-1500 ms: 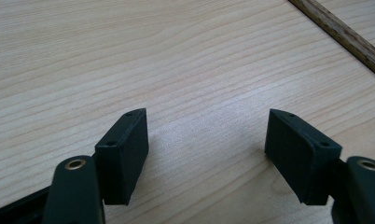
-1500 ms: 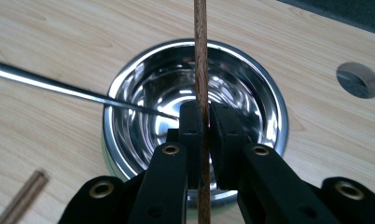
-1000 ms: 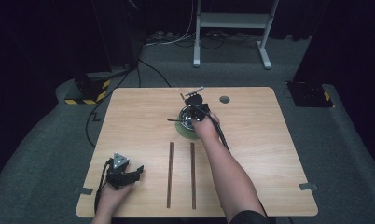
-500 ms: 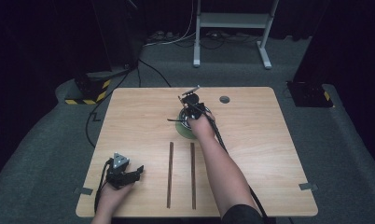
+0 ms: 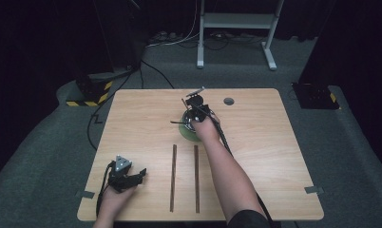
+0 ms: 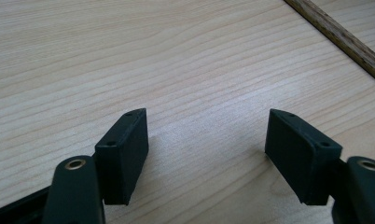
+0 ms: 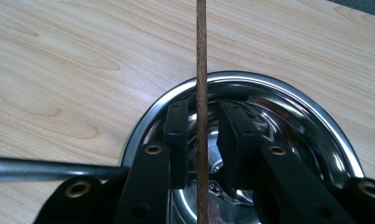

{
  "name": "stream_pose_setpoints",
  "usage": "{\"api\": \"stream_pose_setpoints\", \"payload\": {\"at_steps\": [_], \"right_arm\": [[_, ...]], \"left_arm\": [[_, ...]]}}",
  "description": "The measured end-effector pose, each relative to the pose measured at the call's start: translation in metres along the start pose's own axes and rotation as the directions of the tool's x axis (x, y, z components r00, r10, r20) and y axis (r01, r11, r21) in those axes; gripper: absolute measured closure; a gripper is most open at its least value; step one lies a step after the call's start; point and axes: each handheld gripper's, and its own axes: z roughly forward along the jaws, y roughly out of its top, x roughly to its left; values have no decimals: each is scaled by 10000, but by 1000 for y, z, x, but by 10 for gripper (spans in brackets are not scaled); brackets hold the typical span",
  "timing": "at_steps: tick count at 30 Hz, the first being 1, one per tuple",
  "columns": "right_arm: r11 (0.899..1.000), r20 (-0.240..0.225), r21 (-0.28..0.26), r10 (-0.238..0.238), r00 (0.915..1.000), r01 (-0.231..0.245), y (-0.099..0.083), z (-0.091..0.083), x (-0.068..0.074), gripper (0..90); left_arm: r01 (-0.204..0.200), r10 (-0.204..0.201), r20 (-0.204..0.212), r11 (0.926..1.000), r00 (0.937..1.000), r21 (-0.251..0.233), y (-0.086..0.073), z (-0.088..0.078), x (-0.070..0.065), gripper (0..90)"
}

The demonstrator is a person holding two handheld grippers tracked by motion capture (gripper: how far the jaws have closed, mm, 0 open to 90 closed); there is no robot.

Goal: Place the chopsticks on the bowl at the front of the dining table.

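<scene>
My right gripper (image 5: 196, 105) hangs over a shiny steel bowl (image 5: 185, 133) with a green outside, at the table's middle. In the right gripper view a thin wooden chopstick (image 7: 201, 56) runs straight up between the jaws and out over the bowl's far rim (image 7: 251, 77). The jaws have just been opening. Both pads (image 7: 176, 135) stand a little off the chopstick, so the right gripper (image 7: 202, 108) is open around it. Two more chopsticks (image 5: 173, 176) (image 5: 196, 178) lie side by side near the front. My left gripper (image 5: 128, 176) (image 6: 206, 122) rests open on bare wood at the front left.
A thin metal rod (image 7: 50, 169) pokes out of the bowl towards the left (image 5: 176, 122). A round hole (image 5: 228, 101) is cut in the table top behind the bowl. One lying chopstick (image 6: 344, 42) crosses the corner of the left gripper view.
</scene>
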Motion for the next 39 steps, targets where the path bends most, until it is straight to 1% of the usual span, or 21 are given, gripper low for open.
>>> {"api": "stream_pose_setpoints", "payload": {"at_steps": [1, 5, 6, 7, 8, 11, 12, 15, 18, 20, 21, 22, 23, 24, 26, 29, 30, 33, 35, 36, 39], "right_arm": [[9999, -5, -154, -12, 10000, 12, -5, -6, 0, 697], [9992, 140, -395, -104, 9998, 110, -15, -15, 2, 685], [9981, 204, -591, -137, 9997, 149, -22, -24, 2, 670], [9974, 201, -719, -16, 9998, 30, -27, -29, 1, 665], [9974, 201, -719, -16, 9998, 30, -27, -29, 1, 665], [9952, 156, -979, -5, 9999, 21, -42, -44, -2, 638], [9941, 213, -1079, -56, 9998, 79, -47, -48, -3, 633], [9929, 59, -1186, -109, 9999, 116, -64, -63, -6, 621], [9891, -66, -1467, -118, 9999, 107, -89, -82, -11, 608], [9876, -17, -1563, -146, 9999, 141, -102, -89, -14, 601], [9876, -17, -1563, -146, 9999, 141, -102, -89, -14, 601], [9862, 42, -1646, -138, 9999, 143, -108, -91, -15, 600], [9858, 178, -1650, -274, 9995, 300, -122, -96, -17, 590], [9858, 178, -1650, -274, 9995, 300, -122, -96, -17, 590], [9848, 237, -1703, -314, 9992, 350, -132, -98, -20, 580], [9882, 227, -1509, -234, 9995, 266, -155, -100, -24, 568], [9882, 227, -1509, -234, 9995, 266, -155, -100, -24, 568], [9889, 260, -1464, -219, 9994, 255, -168, -100, -25, 561], [9906, 214, -1346, -207, 9996, 234, -177, -100, -25, 555], [9930, 136, -1167, -148, 9998, 163, -186, -100, -23, 543], [9948, 23, -999, -191, 9998, 192, -194, -98, -20, 529]], "left_arm": [[40, -40, 23, 10000, 10000, -18, 0, 0, 0, 301], [36, -36, -4, 10000, 10000, -10, 0, 0, 0, 299], [34, -34, -4, 10000, 10000, -10, 0, 0, 0, 300], [51, -51, -14, 10000, 10000, -25, 0, 0, 0, 300], [51, -51, -14, 10000, 10000, -25, 0, 0, 0, 300], [16, -16, -31, 10000, 10000, -11, 0, 0, -1, 299], [21, -21, -22, 10000, 10000, -9, 0, 0, -1, 299], [9, -9, -21, 10000, 10000, 7, 0, 0, -1, 300], [-33, 33, -32, 10000, 10000, 10, 0, 0, -1, 299], [-37, 37, -40, 10000, 10000, 15, 0, 0, -1, 299], [-41, 41, -41, 10000, 10000, 16, 0, 0, -1, 299], [-56, 56, -60, 10000, 10000, 16, 0, 0, -1, 299], [-75, 76, -60, 10000, 10000, 16, 0, 0, -1, 299], [-71, 71, -61, 10000, 10000, 11, 0, 0, -1, 299], [-60, 60, -61, 10000, 10000, 15, 0, 0, -1, 299], [-62, 63, -62, 10000, 10000, 17, 0, 0, -1, 299], [-69, 69, -58, 10000, 10000, 13, 0, 0, -1, 299], [-129, 130, -109, 9999, 9999, 49, 0, 0, -2, 300], [-94, 94, -97, 10000, 9999, 21, 0, 1, -2, 299], [-74, 74, -73, 10000, 9999, 22, 0, 0, -2, 299], [-70, 70, -69, 10000, 10000, 20, 0, 0, -1, 300]]}}
